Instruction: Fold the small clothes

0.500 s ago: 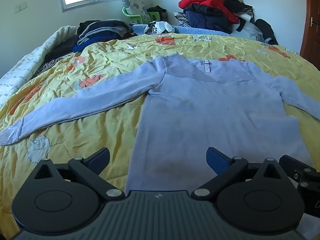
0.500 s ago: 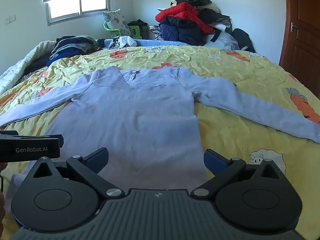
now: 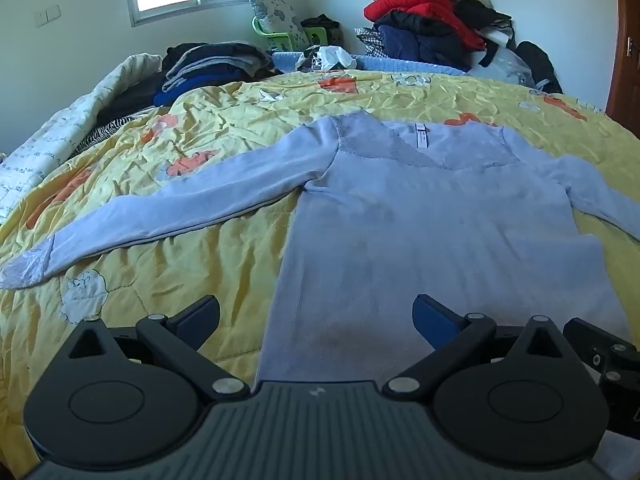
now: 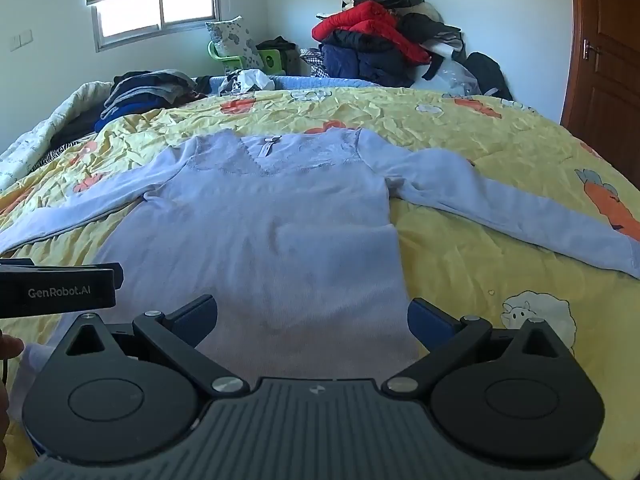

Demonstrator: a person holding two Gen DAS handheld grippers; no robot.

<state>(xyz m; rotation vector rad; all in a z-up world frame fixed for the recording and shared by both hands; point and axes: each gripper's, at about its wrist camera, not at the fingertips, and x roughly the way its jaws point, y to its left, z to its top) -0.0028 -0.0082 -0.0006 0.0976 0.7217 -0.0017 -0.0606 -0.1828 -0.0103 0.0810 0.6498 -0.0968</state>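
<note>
A light blue long-sleeved V-neck top (image 3: 420,216) lies flat, front up, on the yellow bedspread (image 3: 224,128), both sleeves spread out sideways; it also shows in the right wrist view (image 4: 280,216). My left gripper (image 3: 316,316) is open and empty, hovering over the top's lower left edge near the hem. My right gripper (image 4: 312,316) is open and empty over the lower right part of the body. The left gripper's body (image 4: 56,290) shows at the left of the right wrist view. The hem itself is hidden under both grippers.
Folded dark clothes (image 3: 216,64) sit at the bed's far left. A heap of jackets, red on top (image 3: 432,20), stands against the far wall. A wooden door (image 4: 608,64) is at the right. A patterned quilt (image 3: 48,148) edges the bed's left side.
Both grippers have shifted very slightly; the top lies as before and both stay open.
</note>
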